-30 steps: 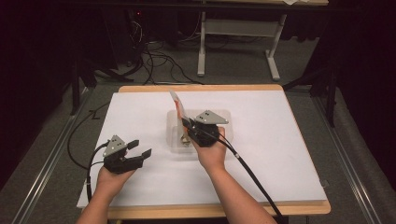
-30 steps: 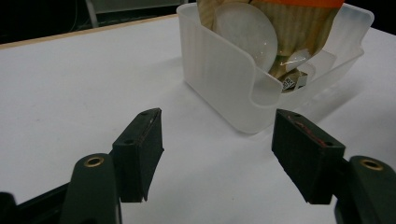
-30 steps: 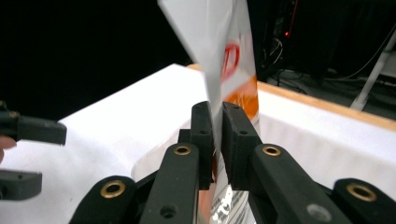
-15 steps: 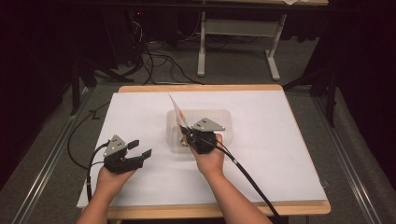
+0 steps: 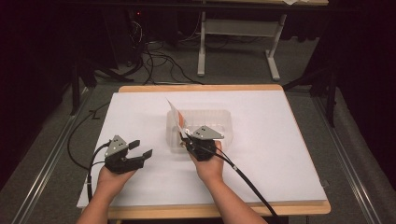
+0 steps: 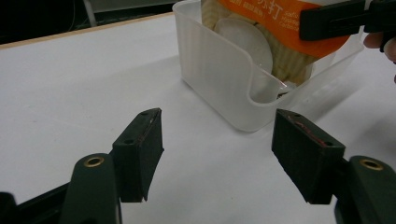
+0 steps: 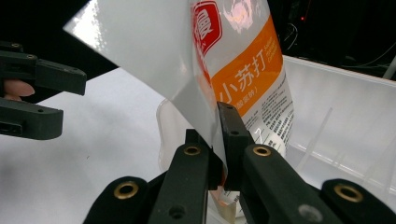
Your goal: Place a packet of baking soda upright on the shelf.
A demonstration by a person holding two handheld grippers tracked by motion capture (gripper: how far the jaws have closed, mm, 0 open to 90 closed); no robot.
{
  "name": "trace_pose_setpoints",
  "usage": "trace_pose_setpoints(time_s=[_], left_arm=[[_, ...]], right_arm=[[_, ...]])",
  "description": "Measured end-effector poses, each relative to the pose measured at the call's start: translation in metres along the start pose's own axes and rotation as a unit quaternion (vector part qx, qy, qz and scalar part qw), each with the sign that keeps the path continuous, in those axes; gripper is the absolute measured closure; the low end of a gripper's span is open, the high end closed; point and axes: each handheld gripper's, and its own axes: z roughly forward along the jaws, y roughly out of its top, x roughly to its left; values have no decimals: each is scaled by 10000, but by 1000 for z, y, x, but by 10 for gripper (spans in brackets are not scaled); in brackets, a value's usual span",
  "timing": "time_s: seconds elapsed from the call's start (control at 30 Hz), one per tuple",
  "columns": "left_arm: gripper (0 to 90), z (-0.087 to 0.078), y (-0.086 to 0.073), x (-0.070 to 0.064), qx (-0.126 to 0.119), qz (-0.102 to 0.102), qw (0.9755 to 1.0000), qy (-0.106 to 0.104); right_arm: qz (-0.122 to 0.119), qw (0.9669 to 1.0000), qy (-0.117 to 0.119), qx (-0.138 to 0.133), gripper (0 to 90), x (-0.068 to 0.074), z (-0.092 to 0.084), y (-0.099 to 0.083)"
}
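A white table with a clear bin near its middle. The right gripper is clamped on a white-and-orange packet, its two black jaws pinched flat against the film with no gap between them. In the right gripper view the packet rises from the jaws, tilted, its lower end down inside the bin — the orange band and printed characters face the camera. In the left gripper view, round pale biscuits show through the packet, which stands in the near end of the bin, the right gripper's jaw across its orange band.

The left gripper lies to the left of the bin, well apart from it, low over the table — its jaws are spread wide with nothing between them. In its own view the left gripper points at the bin's rounded corner across bare white table.
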Motion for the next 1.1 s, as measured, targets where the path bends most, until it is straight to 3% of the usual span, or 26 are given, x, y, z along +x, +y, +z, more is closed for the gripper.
trace_pose_setpoints(time_s=[0.53,0.63,0.67,0.73,0.77,0.93,1.1], left_arm=[[341,0,0,-1,12,12,10000,2],[341,0,0,-1,11,13,10000,1],[341,0,0,-1,8,13,10000,-1],[341,0,0,0,10,16,10000,2],[341,1,0,0,15,12,10000,6],[341,0,0,0,0,9,10000,28],[341,0,0,0,1,11,10000,34]], right_arm=[[59,10000,16,30,827,-3,-4,6],[69,10000,16,-15,756,-3,-5,7],[104,9999,19,-52,667,-2,-8,9],[102,9999,13,-52,637,-1,-8,9],[108,9999,19,-33,559,0,-11,10],[47,10000,-22,-20,454,3,-18,11],[-42,10000,-19,-17,422,3,-27,11]])
